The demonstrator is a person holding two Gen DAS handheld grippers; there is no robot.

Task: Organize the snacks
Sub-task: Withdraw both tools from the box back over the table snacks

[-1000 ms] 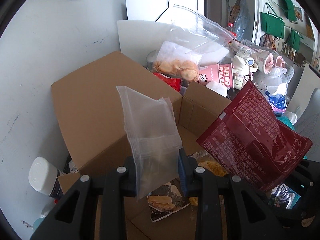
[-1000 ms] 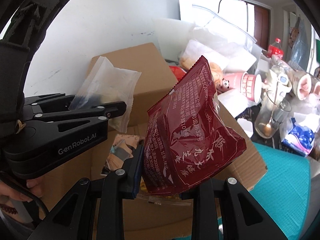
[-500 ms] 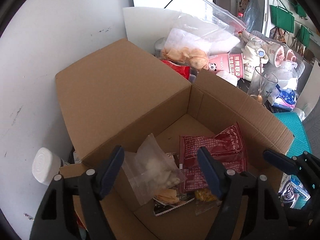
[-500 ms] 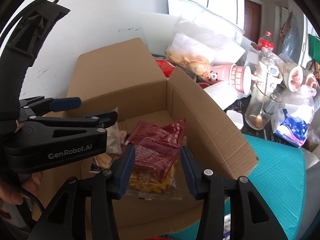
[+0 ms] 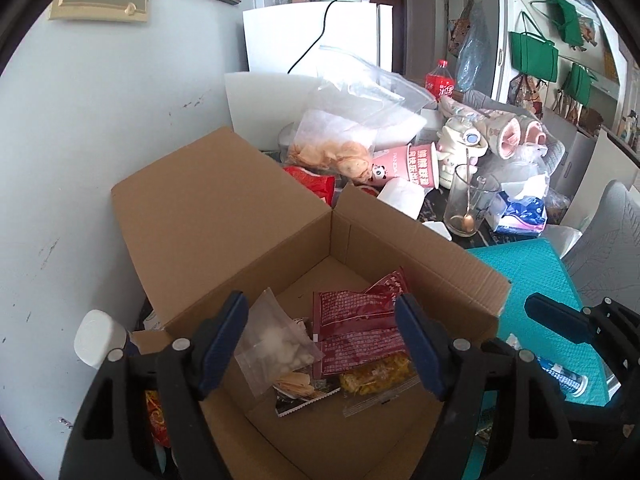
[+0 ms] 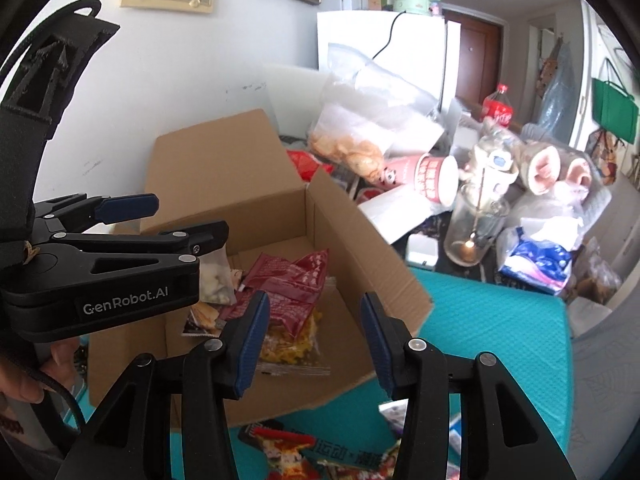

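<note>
box: open brown cardboard box (image 5: 224, 216), flaps up, plain inside, stands against the white wall (image 5: 80, 152); near corner sits over the teal mat (image 5: 532, 264)
red packet: dark red foil snack packet (image 5: 356, 324) with white print, crumpled, lies flat on box floor, right of the clear bag, partly over the yellow snack bag
clear bag: small see-through bag (image 5: 276, 344) with pale whitish lumps inside, lies on box floor, left of red packet, touching it
yellow bag: clear wrapper of yellow crinkly snack (image 5: 376, 376), under the red packet's near edge
other in box: flat packet with sawtooth edge (image 5: 304, 392), mostly under the clear bag, print too small to read
left gripper: (image 5: 320, 344) fingers spread wide, nothing between them, above the box with the packets seen through the gap; no contact with them
right gripper: (image 6: 312, 340) fingers apart, narrower gap than left, nothing clamped; over the near edge of the box
hand: part of a hand (image 6: 24, 376) on the left gripper's handle, bottom left of right wrist view
still out of box: red-and-yellow printed snack packets (image 6: 288, 452) on the teal mat in front of the box
behind box: bag of orange crackers (image 5: 332, 156), pink cup (image 5: 408, 164) on its side, glass with spoon (image 5: 464, 208), cola bottle (image 5: 440, 84)
</note>
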